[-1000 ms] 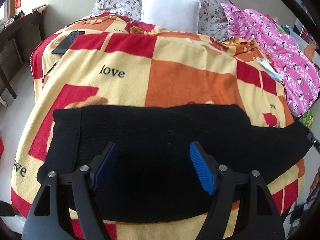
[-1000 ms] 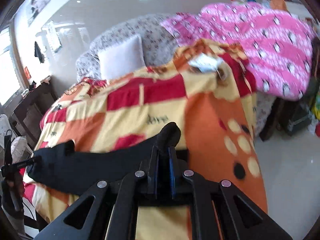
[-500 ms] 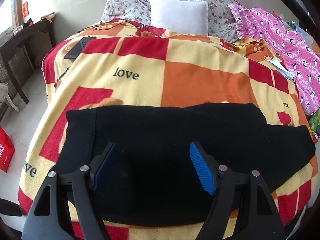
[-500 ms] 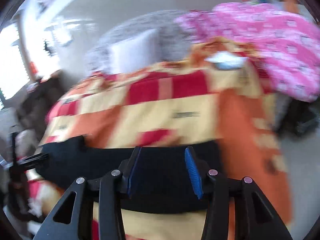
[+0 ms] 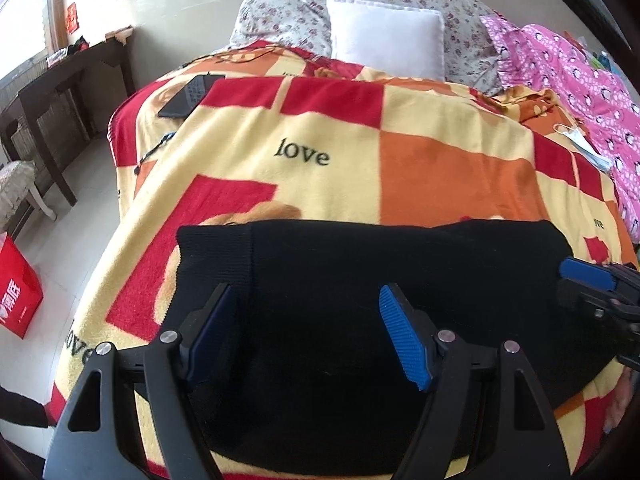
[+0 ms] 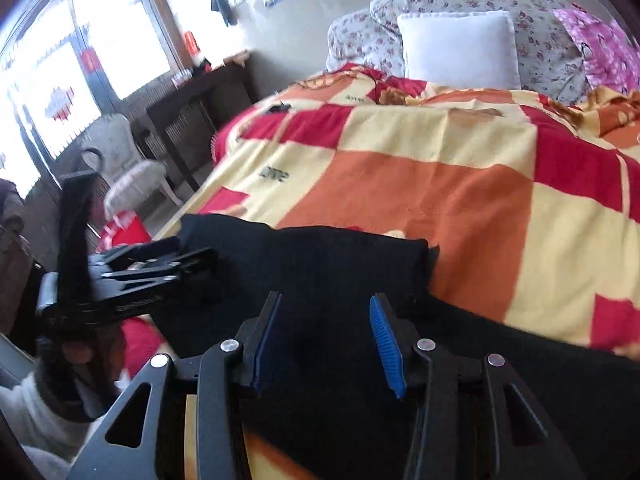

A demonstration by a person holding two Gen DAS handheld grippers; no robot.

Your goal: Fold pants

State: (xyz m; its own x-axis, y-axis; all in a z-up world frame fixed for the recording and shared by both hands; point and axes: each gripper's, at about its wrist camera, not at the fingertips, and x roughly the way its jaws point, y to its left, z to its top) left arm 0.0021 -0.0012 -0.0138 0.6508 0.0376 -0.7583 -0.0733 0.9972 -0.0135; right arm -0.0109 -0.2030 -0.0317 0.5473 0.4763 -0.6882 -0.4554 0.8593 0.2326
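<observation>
Black pants (image 5: 360, 280) lie folded flat across the near edge of a bed with a red, yellow and orange blanket (image 5: 320, 152). My left gripper (image 5: 308, 332) is open and empty, hovering over the pants' left half. My right gripper (image 6: 324, 340) is open and empty over the pants (image 6: 320, 264), and it shows at the right edge of the left wrist view (image 5: 592, 288). The left gripper also shows at the left of the right wrist view (image 6: 152, 256).
A white pillow (image 5: 386, 42) and floral pillows sit at the bed's head. A pink quilt (image 5: 580, 80) lies at the right. A dark remote (image 5: 192, 94) rests on the blanket's far left. A dark wooden table (image 5: 60, 92) and a red bag (image 5: 16, 284) stand left of the bed.
My right gripper let go of the pants' end, opened, and swung left over the folded pants. The pants now lie shorter, folded over. My left gripper stayed open.
</observation>
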